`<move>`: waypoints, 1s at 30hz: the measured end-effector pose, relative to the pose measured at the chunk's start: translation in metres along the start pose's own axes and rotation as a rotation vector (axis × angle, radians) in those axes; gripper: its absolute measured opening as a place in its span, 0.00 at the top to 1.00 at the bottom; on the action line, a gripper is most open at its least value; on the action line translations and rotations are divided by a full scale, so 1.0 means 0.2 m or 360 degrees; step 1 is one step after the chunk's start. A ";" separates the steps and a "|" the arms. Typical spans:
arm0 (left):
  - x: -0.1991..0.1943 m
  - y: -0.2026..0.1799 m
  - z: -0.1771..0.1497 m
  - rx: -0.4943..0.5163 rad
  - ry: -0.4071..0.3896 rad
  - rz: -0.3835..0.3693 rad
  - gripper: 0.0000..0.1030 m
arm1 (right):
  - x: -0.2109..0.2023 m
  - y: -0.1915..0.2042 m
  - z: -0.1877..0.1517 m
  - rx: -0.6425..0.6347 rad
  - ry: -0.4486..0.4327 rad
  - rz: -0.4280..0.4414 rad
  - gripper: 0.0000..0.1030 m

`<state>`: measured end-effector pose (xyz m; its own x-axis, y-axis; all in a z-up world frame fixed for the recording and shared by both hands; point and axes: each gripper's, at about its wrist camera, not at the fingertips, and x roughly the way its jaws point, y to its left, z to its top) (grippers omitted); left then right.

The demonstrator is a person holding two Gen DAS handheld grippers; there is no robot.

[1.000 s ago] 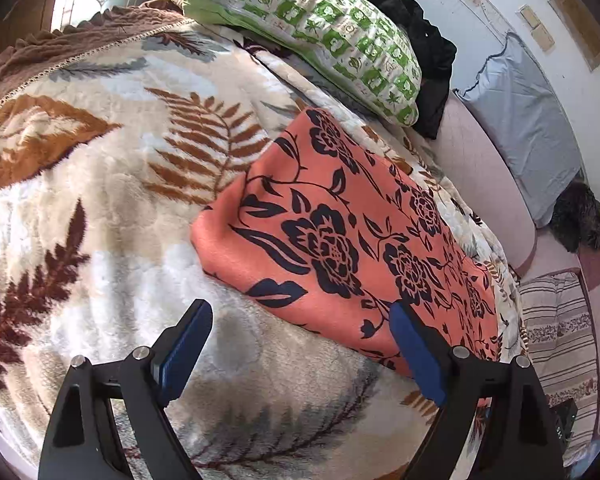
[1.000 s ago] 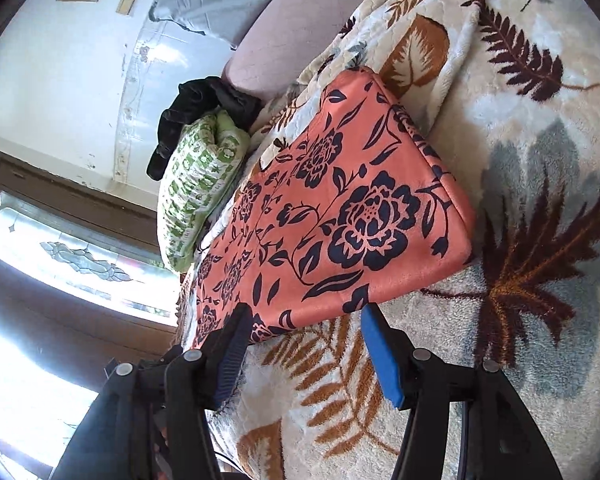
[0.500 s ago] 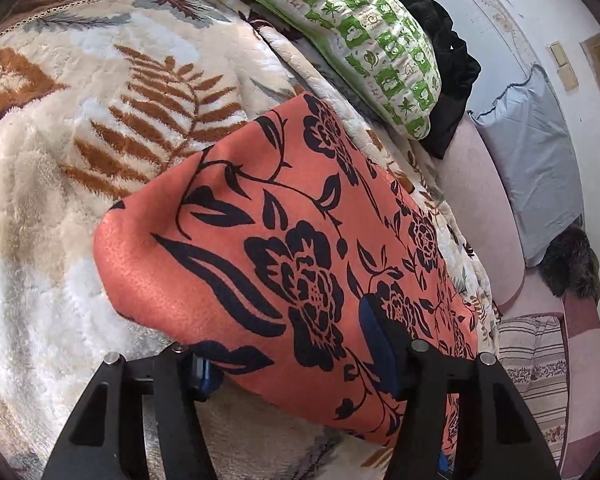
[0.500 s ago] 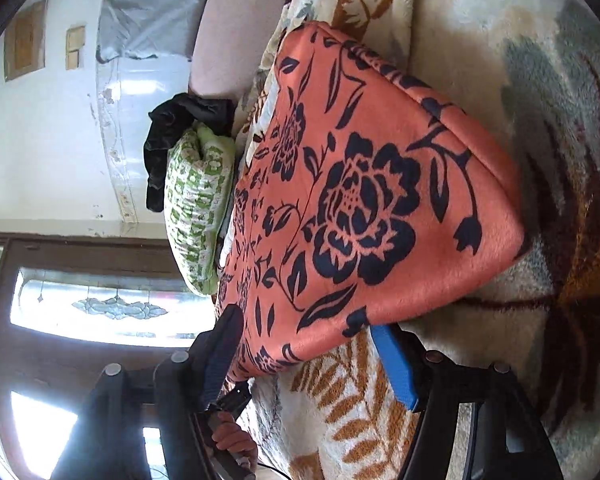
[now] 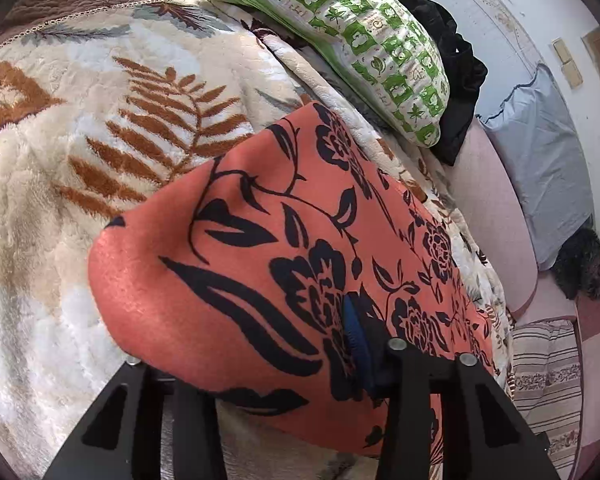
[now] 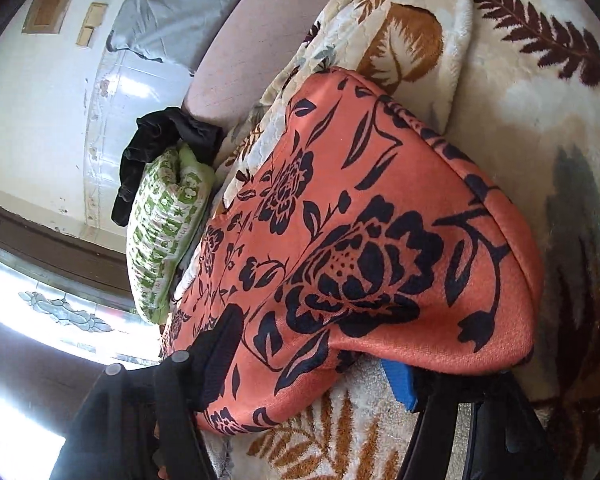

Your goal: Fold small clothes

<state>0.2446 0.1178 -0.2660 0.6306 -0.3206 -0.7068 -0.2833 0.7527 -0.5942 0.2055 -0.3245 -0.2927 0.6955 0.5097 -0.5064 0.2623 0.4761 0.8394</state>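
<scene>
Left gripper (image 5: 284,360): your jaws are closing with the orange cloth's (image 5: 260,280) near corner between them; one blue pad (image 5: 354,340) shows at lower centre, the other is under the fabric, so you cannot yet tell whether both press on it.
Right gripper (image 6: 308,364): your fingers stand apart around the cloth's (image 6: 360,240) other near corner, the blue pad (image 6: 398,380) below it, the dark finger at lower left lying against the top.
Cloth: it lies on the leaf-print blanket (image 5: 80,140), filling the middle of both views.
Risk: if you lift before the right jaws close, I judge that corner drops and the fold goes skew.
Risk: the lower fingers could also pinch the plush blanket.
Hidden: the cloth's near edge, behind the fingers.
Hidden: how many layers you hold.
Far: the green pillow (image 5: 360,40) at upper centre covers most of a black garment (image 5: 456,72).
</scene>
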 end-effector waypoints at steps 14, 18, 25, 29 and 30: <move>-0.04 -0.02 0.01 0.0043 -0.0038 -0.0066 0.69 | -0.31 -0.26 -0.05 0.0490 -0.0045 -0.0069 0.33; -0.04 -0.02 0.02 0.0069 -0.0032 -0.0075 0.71 | -0.32 -0.30 0.04 0.0490 -0.0217 -0.0135 0.33; 0.01 -0.03 0.00 0.0039 0.0032 -0.0114 0.58 | -0.20 -0.15 0.05 0.0155 -0.0156 -0.0234 0.34; 0.00 -0.08 -0.01 0.0168 -0.0026 -0.0039 0.78 | -0.16 -0.11 0.04 0.0032 -0.0121 -0.0264 0.71; -0.01 -0.07 0.00 0.0156 -0.0032 -0.0056 0.79 | -0.17 -0.11 0.04 0.0020 -0.0130 -0.0264 0.72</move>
<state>0.2470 0.1078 -0.2566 0.6533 -0.3369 -0.6780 -0.1896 0.7942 -0.5773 0.1809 -0.3580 -0.2920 0.6941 0.3646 -0.6208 0.3859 0.5396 0.7483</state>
